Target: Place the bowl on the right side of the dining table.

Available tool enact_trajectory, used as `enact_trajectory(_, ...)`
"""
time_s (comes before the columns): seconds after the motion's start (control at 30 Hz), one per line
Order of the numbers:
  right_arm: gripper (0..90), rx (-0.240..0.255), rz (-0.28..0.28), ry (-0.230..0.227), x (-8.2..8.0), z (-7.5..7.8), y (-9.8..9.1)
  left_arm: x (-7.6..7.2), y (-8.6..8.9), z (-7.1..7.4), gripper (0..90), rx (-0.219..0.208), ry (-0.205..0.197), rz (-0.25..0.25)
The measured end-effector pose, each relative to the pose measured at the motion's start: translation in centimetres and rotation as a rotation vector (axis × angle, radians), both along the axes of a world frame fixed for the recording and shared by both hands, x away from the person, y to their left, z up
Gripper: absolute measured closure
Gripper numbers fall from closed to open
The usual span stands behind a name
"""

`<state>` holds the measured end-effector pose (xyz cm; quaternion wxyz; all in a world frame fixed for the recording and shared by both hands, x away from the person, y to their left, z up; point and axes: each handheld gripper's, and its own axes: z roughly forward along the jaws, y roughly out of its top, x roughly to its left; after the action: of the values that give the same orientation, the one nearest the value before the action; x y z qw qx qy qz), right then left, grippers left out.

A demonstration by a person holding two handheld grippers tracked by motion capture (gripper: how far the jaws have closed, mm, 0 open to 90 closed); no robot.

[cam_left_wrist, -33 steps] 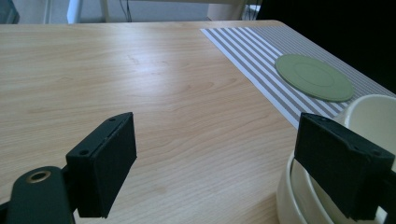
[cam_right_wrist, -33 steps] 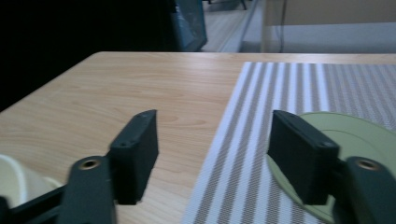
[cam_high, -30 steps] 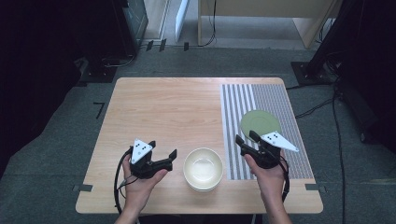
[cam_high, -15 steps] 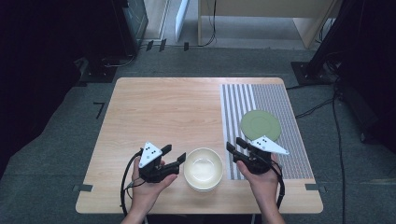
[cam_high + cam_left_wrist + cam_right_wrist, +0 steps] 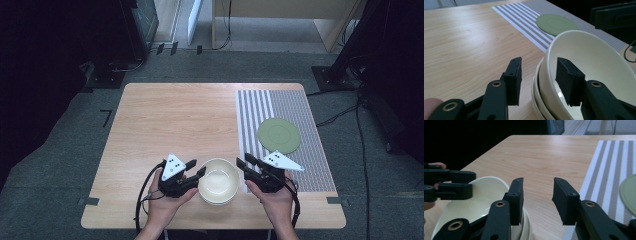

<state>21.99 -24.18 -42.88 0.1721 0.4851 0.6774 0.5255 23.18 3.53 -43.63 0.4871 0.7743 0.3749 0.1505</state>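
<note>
Sitting low centre of the high view: stacked cream bowls [image 5: 218, 181]. Straddling the top bowl's rim, spread: left gripper [image 5: 539, 80]. Hovering spread beside: right gripper [image 5: 537, 197]. Nothing gripped yet; lifting seemingly remaining.

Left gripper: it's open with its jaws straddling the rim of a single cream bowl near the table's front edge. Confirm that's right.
Not quite. The left gripper is open, one jaw outside and one inside the rim, but the left gripper view shows stacked cream bowls: further rims show beneath the top one. The high view places the stack near the table's front edge.
</note>
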Motion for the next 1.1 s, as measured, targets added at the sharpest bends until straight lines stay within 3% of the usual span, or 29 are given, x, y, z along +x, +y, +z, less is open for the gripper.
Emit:
enact_trajectory(0.23, 62.2, -0.014, 0.011, 0.014, -0.4, -0.2, 0.5, 0.1, -1.0, -0.4, 63.0, 0.054, 0.007, -0.013)
enact_trajectory(0.37, 63.7, 0.013, 0.024, 0.006, -0.8, -0.2, 0.6, 0.2, -1.6, -0.6, 71.9, 0.092, -0.001, -0.023)
enact_trajectory(0.4, 64.1, 0.029, 0.028, -0.001, -0.9, -0.2, 0.6, 0.2, -1.8, -0.6, 75.1, 0.113, -0.02, -0.011)
enact_trajectory(0.53, 66.1, 0.033, 0.027, 0.013, -1.0, -0.5, 0.8, 0.1, -2.0, -0.5, 82.5, 0.124, -0.043, -0.008)
enact_trajectory(0.6, 66.7, 0.017, 0.026, 0.021, -1.1, -0.7, 1.0, 0.0, -2.3, -0.4, 83.6, 0.127, -0.071, -0.002)
enact_trajectory(0.83, 67.7, -0.006, 0.024, 0.031, -1.3, -1.0, 1.4, -0.1, -2.3, -0.4, 83.8, 0.129, -0.1, -0.01)
enact_trajectory(1.1, 69.2, -0.047, 0.011, 0.043, -1.3, -1.4, 1.8, -0.9, -2.5, -0.3, 83.9, 0.147, -0.211, -0.007)
